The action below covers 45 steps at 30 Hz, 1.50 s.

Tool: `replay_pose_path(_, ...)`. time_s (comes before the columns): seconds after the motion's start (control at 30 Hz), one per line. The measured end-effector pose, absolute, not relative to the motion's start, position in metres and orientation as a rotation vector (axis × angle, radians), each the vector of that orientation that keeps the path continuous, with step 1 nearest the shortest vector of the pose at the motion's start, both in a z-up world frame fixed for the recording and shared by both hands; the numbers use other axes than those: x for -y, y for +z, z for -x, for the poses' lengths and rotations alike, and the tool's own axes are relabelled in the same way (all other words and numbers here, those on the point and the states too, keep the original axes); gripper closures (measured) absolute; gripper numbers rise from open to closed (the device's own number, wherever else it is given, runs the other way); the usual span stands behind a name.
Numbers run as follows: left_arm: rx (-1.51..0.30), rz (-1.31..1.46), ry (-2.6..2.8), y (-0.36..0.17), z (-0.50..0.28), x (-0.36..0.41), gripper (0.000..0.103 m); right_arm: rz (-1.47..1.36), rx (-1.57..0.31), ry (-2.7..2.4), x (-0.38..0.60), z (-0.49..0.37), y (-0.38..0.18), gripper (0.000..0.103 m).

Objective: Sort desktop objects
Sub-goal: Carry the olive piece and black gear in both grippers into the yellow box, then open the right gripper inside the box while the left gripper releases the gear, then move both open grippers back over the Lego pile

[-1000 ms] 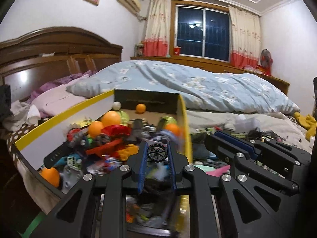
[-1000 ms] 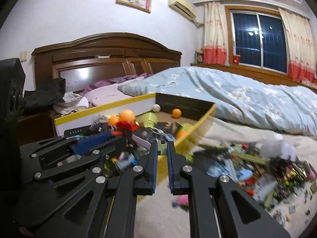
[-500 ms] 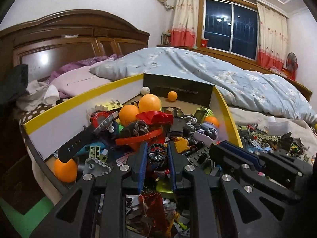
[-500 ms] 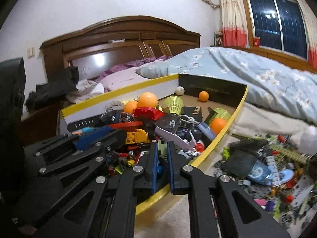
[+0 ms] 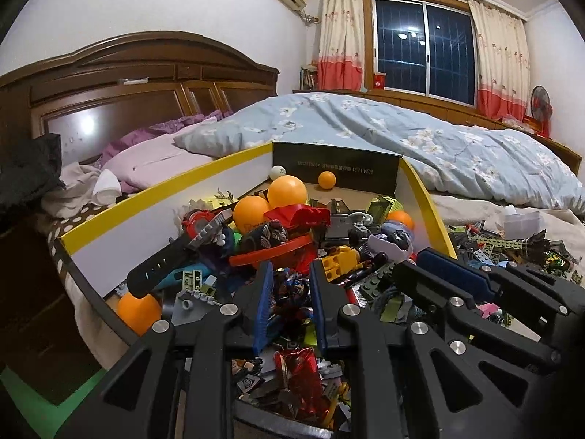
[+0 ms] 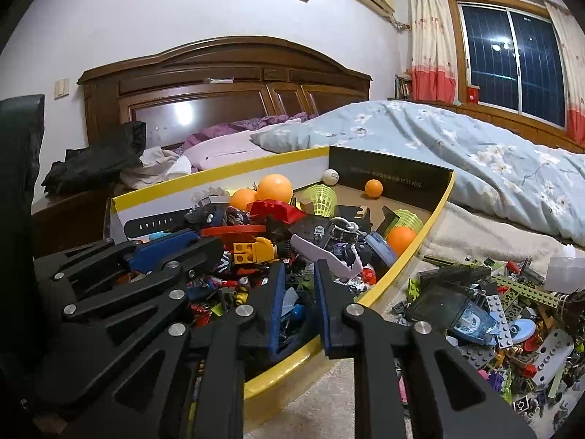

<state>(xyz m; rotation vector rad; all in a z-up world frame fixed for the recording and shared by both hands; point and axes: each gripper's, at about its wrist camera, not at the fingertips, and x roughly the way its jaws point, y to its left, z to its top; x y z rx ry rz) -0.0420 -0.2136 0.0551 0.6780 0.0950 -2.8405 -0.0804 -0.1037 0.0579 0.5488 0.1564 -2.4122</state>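
Partly buried, a black strap (image 5: pixel 161 269) pokes from the box (image 5: pixel 153 197) clutter

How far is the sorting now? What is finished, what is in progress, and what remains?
Done: many toys already fill the yellow-rimmed box, among them orange balls. In hand: both claws are over the box; the right claw is opening, with no piece clearly gripped between its jaws; whether the left claw holds something I cannot tell. Left: a large pile of loose bricks lies outside the box.
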Motion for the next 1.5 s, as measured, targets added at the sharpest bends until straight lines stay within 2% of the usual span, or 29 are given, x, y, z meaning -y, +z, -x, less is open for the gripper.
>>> replay_pose_path(0.37,-0.048,-0.577,-2.788,0.052,0.028,0.213,0.079,-0.474,-0.201,-2.426,0.107,0.072,0.053,0.077)
replay_pose_path(0.6,-0.061,-0.471,-2.743,0.048,0.016,0.210,0.072,-0.431,-0.171,-2.469,0.102,0.067,0.051,0.073)
replay_pose_path(0.7,-0.053,-0.384,-2.662,0.046,0.007,0.205,0.070,-0.424,-0.147,-2.519,0.098,0.067,0.050,0.053)
replay_pose_path(0.77,-0.087,-0.314,-2.618,0.044,-0.001,0.203,0.070,-0.425,-0.129,-2.538,0.094,0.070,0.051,0.033)
replay_pose_path(0.83,-0.100,-0.305,-2.601,0.044,-0.005,0.203,0.069,-0.486,-0.074,-2.551,0.089,0.079,0.049,0.018)
replay_pose_path(0.9,-0.088,-0.325,-2.615,0.045,-0.005,0.203,0.069,-0.507,-0.023,-2.540,0.083,0.084,0.048,0.017)
replay_pose_path(1.1,-0.080,-0.381,-2.619,0.049,-0.003,0.204,0.069,-0.426,-0.098,-2.656,0.083,0.067,0.052,0.017)
replay_pose_path(1.3,-0.085,-0.388,-2.659,0.053,-0.010,0.201,0.069,-0.438,-0.090,-2.701,0.074,0.056,0.055,0.017)
replay_pose_path(1.5,0.046,-0.321,-2.661,0.057,-0.026,0.184,0.069,-0.444,-0.126,-2.733,0.065,0.034,0.057,0.017)
